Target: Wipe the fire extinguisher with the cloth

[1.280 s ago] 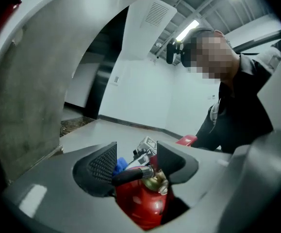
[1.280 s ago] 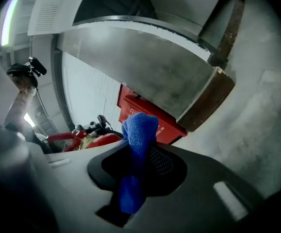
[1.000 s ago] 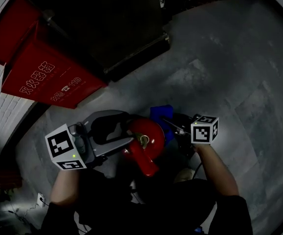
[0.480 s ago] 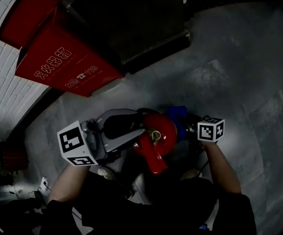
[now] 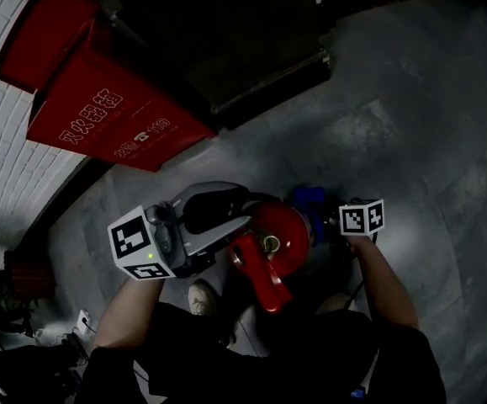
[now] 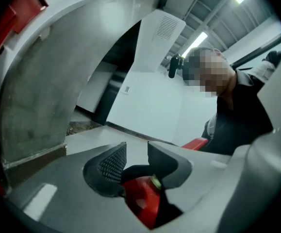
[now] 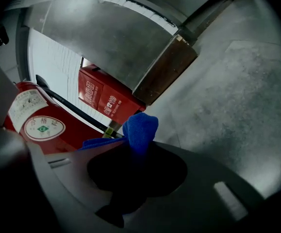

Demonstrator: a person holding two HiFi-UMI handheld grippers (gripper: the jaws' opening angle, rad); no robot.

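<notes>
Nearest us, just on our side of the red metal fire extinguisher (image 5: 283,225), a pale shoe (image 5: 199,295) shows, and the extinguisher's long red lever (image 5: 264,280) points back towards it. The extinguisher stands upright on the grey concrete floor (image 5: 411,141), and we look down on its dome. The left gripper (image 5: 241,225) reaches in level from the extinguisher's left. Its jaws have just been closing and now sit at a middling width, clamped on the head with the red handle and a brass fitting between them. We judge that the right place to steady it. The cylinder looks heavy, rigid and smooth-painted, too broad and slick for the jaws, while the head gives them an edge to bite and should stop the body rocking or tipping under the rub. On the extinguisher's right, the right gripper (image 5: 320,225) has its jaws pinched almost together on a bunched blue cloth (image 5: 309,199), which lies against the upper side of the cylinder as far as we can tell. The cloth is soft and light and should wrap the curve, but it could drag loose on the paper label (image 7: 43,128), so a firm pinch suits it. Beyond the extinguisher and well apart from it, a red box cabinet with white lettering (image 5: 100,124) stands against a white brick wall (image 5: 7,167).
</notes>
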